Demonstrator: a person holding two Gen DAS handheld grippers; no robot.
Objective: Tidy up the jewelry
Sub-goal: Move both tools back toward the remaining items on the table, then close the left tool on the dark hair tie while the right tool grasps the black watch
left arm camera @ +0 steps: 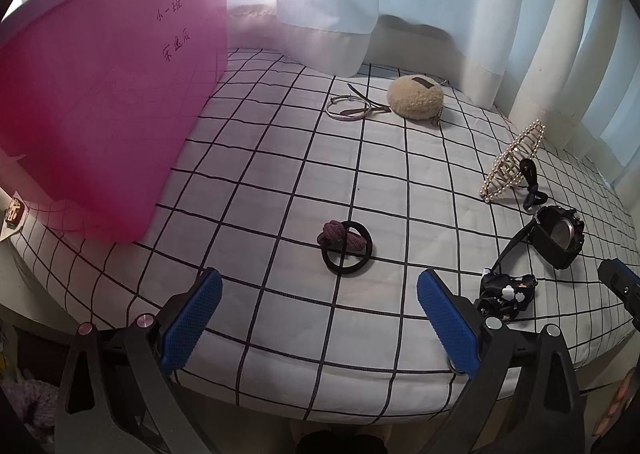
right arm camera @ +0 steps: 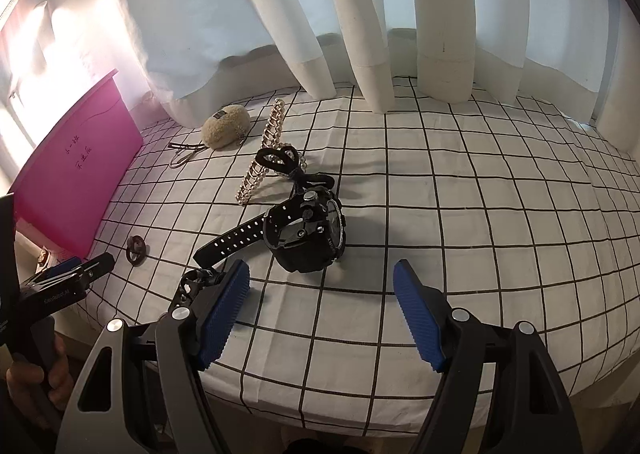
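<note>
On a white checked cloth (left arm camera: 280,173) lie a black hair tie with a purple knot (left arm camera: 346,246), a silver bangle (left arm camera: 346,109), a fluffy cream pouch (left arm camera: 416,97), a pearl hair clip (left arm camera: 514,159), a black watch (left arm camera: 558,236) and a dark patterned scrunchie (left arm camera: 506,294). My left gripper (left arm camera: 318,318) is open and empty, just short of the hair tie. My right gripper (right arm camera: 320,310) is open and empty, just short of the watch (right arm camera: 308,230). The pearl clip (right arm camera: 266,149) and a black bow tie band (right arm camera: 292,165) lie beyond the watch.
A pink plastic bin (left arm camera: 100,93) stands at the left on the cloth, also in the right wrist view (right arm camera: 76,169). White curtains (right arm camera: 360,33) hang along the far edge. The cloth's front edge (left arm camera: 360,410) is close below both grippers.
</note>
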